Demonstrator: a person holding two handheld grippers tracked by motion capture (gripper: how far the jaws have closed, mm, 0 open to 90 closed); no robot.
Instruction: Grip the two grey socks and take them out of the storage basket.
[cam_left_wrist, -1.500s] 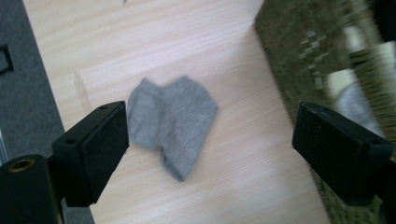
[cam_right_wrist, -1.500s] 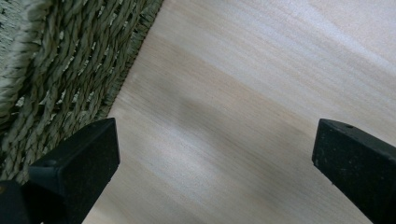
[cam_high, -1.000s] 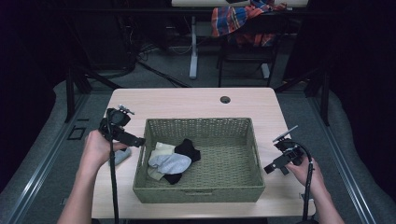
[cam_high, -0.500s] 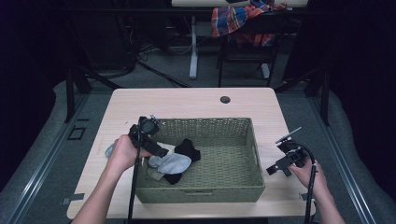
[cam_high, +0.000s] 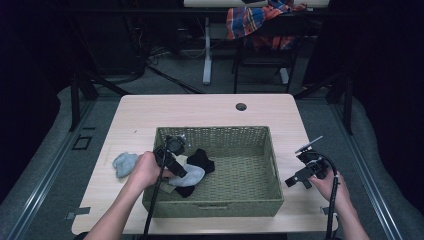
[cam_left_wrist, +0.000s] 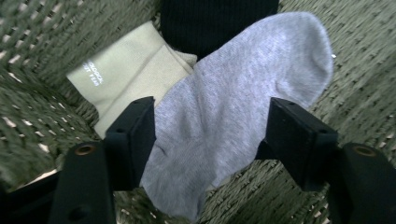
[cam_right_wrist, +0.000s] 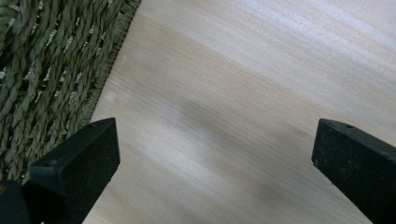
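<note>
In the left half of the woven basket (cam_high: 215, 131) lies a light grey sock (cam_high: 194, 176) (cam_left_wrist: 243, 107) on top of a beige sock (cam_left_wrist: 126, 70) and a black sock (cam_high: 201, 159) (cam_left_wrist: 215, 18). My left gripper (cam_high: 181, 171) (cam_left_wrist: 212, 135) reaches down into the basket. Its jaws have just been closing and now stand either side of the grey sock, which still lies flat between them. My right gripper (cam_high: 296, 181) (cam_right_wrist: 215, 158) rests open over bare table to the right of the basket, with nothing between its jaws.
Another grey-blue sock (cam_high: 124, 163) lies on the table left of the basket, beside my left hand. The basket's wall (cam_right_wrist: 46, 70) stands close to the right gripper. A round cable hole (cam_high: 241, 106) sits near the table's far edge.
My left hand moved from the table's left side rightward and down into the basket, leaving the grey-blue sock on the table. Its jaws now straddle the grey sock. The right hand kept still.
</note>
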